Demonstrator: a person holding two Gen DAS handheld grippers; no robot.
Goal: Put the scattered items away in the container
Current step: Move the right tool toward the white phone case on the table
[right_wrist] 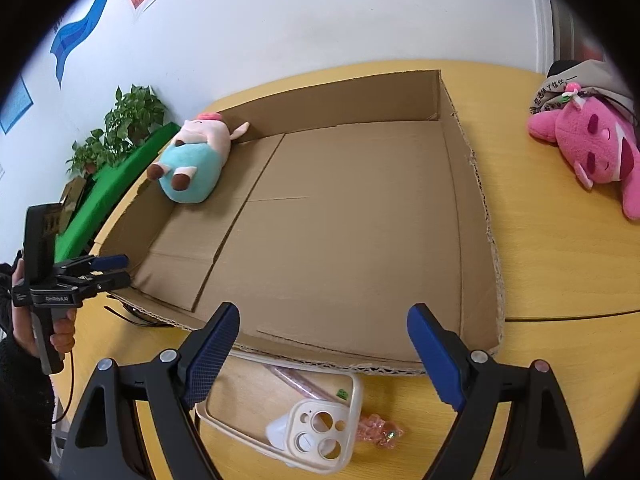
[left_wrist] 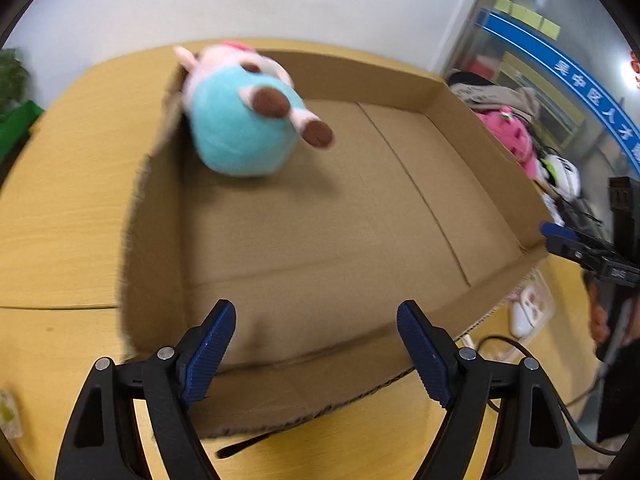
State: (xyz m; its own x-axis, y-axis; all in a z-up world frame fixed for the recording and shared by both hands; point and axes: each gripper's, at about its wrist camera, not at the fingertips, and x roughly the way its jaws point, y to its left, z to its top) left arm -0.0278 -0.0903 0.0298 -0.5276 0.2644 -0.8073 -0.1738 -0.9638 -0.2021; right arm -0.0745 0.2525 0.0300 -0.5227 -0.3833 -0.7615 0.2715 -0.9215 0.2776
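Observation:
A shallow cardboard box [left_wrist: 320, 220] [right_wrist: 344, 216] lies on a wooden table. A pink and turquoise plush pig [left_wrist: 244, 116] [right_wrist: 192, 160] lies in its far left corner, blurred in the left wrist view. My left gripper [left_wrist: 316, 344] is open and empty over the box's near edge; it also shows from the side in the right wrist view [right_wrist: 108, 270]. My right gripper [right_wrist: 324, 352] is open and empty above a cream phone case [right_wrist: 288, 420] on the table just outside the box; its tips show in the left wrist view [left_wrist: 560, 238]. A pink plush [right_wrist: 596, 148] lies right of the box.
A small pink wrapped trinket [right_wrist: 378, 432] lies beside the phone case. A grey cloth item [right_wrist: 576, 80] sits behind the pink plush. A green bin and leafy plant [right_wrist: 120, 132] stand left of the table. A black cable [left_wrist: 560, 408] runs across the table.

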